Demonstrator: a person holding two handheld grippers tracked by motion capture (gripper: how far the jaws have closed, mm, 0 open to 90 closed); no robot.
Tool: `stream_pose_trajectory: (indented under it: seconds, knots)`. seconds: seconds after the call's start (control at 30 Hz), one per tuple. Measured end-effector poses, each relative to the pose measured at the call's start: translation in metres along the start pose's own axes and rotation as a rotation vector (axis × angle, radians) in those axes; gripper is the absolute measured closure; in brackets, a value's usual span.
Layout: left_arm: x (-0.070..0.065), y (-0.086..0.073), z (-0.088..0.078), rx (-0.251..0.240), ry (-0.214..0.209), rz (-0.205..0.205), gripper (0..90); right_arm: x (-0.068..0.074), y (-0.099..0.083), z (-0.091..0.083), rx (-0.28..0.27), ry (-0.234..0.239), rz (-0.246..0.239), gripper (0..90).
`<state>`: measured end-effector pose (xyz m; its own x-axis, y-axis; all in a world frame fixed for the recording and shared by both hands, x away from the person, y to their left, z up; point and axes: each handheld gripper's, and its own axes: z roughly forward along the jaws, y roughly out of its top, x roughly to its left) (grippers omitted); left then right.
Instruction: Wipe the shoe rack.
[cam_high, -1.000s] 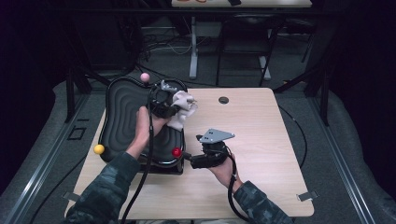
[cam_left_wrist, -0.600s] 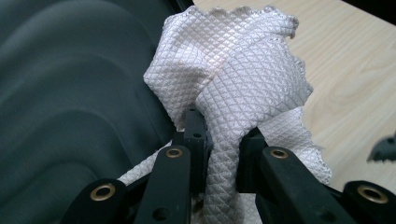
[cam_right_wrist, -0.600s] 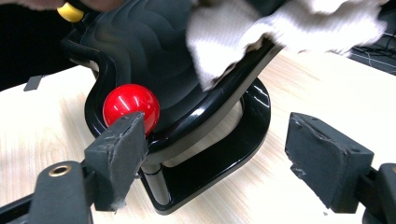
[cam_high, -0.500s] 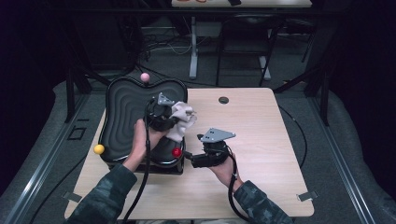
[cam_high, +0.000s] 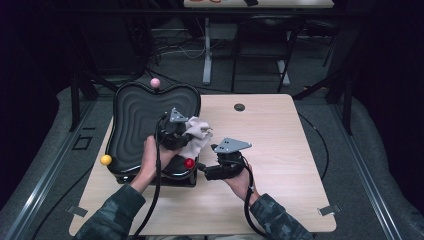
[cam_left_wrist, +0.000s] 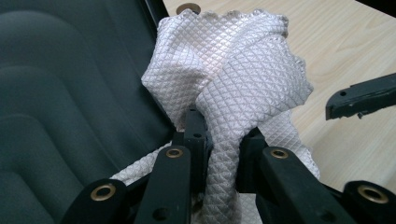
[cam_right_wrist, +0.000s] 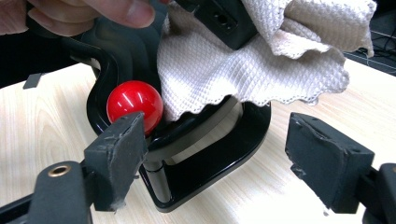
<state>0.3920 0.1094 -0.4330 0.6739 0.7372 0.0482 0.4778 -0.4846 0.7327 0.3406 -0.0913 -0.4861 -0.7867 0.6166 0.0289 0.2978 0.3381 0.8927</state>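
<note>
Over the near right corner of the black ridged tray (cam_high: 135, 115), the left gripper (cam_high: 176, 131) is clenched on a white waffle-weave cloth (cam_left_wrist: 233, 79). Just beside the tray's red ball (cam_right_wrist: 135, 106), the right gripper (cam_high: 202, 169) stands released. No writing is legible.

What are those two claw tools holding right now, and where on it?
The left gripper pinches the white cloth at a bunched fold near its middle. The right gripper holds nothing; its jaws stand open beside the red ball.
</note>
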Motion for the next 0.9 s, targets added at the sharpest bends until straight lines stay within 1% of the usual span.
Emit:
stream_pose_trajectory:
  seconds: [0.23,0.37,0.47,0.67,0.9]
  knots:
    - [-0.006,-0.007,-0.002,0.015,-0.008,0.019,79.2,0.002,0.001,0.0,-0.005,0.0,-0.007,19.6]
    - [-0.008,-0.01,-0.003,0.017,-0.014,0.016,79.2,0.003,0.001,-0.001,-0.005,0.001,-0.008,19.7]
    - [-0.009,-0.01,-0.003,0.02,-0.016,0.023,79.1,0.003,0.001,0.0,-0.006,0.0,-0.008,19.8]
    - [-0.005,-0.005,-0.002,0.017,-0.006,0.025,79.1,0.003,0.001,0.0,-0.004,-0.002,-0.007,20.2]
    - [0.001,0.01,0.002,0.006,0.017,0.029,79.1,0.003,0.002,0.0,-0.009,0.001,-0.008,20.5]
